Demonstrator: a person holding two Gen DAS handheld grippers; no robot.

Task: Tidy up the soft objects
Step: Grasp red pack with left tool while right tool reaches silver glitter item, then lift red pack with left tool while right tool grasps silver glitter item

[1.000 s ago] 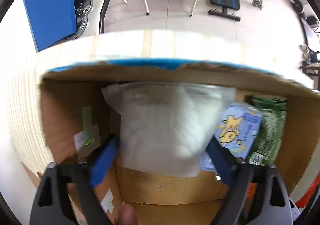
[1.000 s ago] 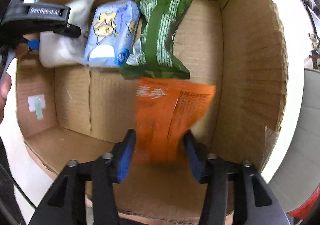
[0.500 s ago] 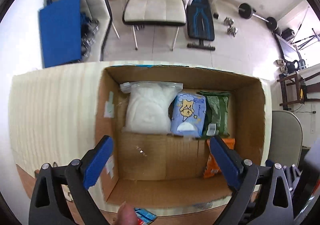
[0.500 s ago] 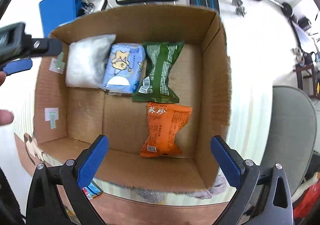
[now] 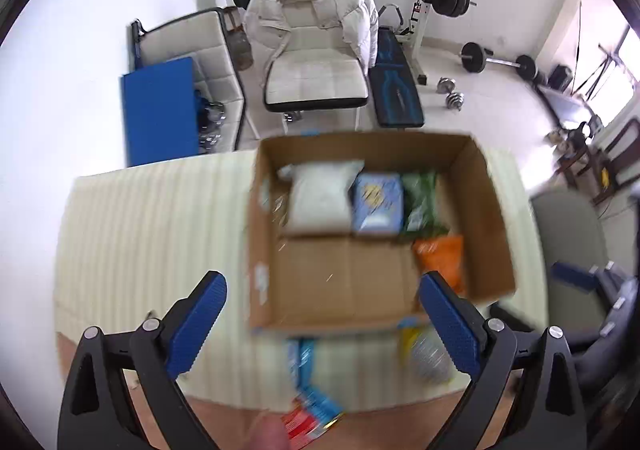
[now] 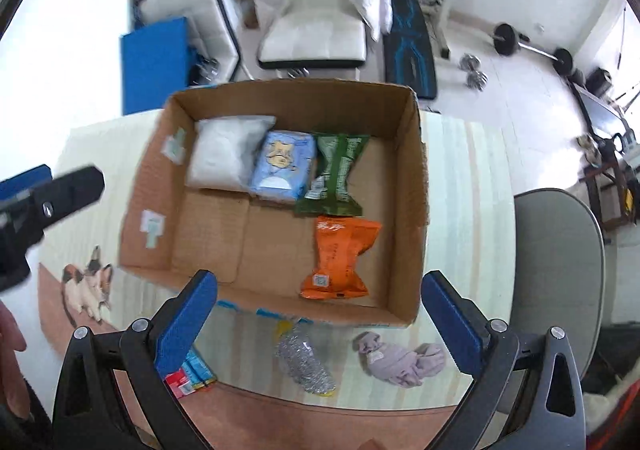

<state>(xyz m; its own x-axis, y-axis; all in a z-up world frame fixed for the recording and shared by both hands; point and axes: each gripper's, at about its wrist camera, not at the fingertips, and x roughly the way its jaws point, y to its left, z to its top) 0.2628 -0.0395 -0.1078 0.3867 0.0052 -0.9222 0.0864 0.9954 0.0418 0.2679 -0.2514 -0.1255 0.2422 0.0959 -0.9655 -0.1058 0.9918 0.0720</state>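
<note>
- Now both tongs hang above the tabletop, and each one is spread wide with nothing in it.
- The left tongs and the right tongs are both up high, so the whole cardboard box can be seen.
- Four soft things lie flat in the box: a white bag, a blue pack and a green pack sit side by side along the far wall.
- They touch each other, likely so more things can fit.
- An orange pack lies just in front of the green one, by the right wall.
- The front left part of the box floor is bare cardboard.
- Three things lie on the tabletop, just in front of the box: a shiny silver scrubber, a pale purple cloth and a small red and blue pack.
- The purple cloth is bunched up and floppy, so I think it will sag when picked up.
- I think the task is about half done, and the next job is to grab one of these three.
</note>
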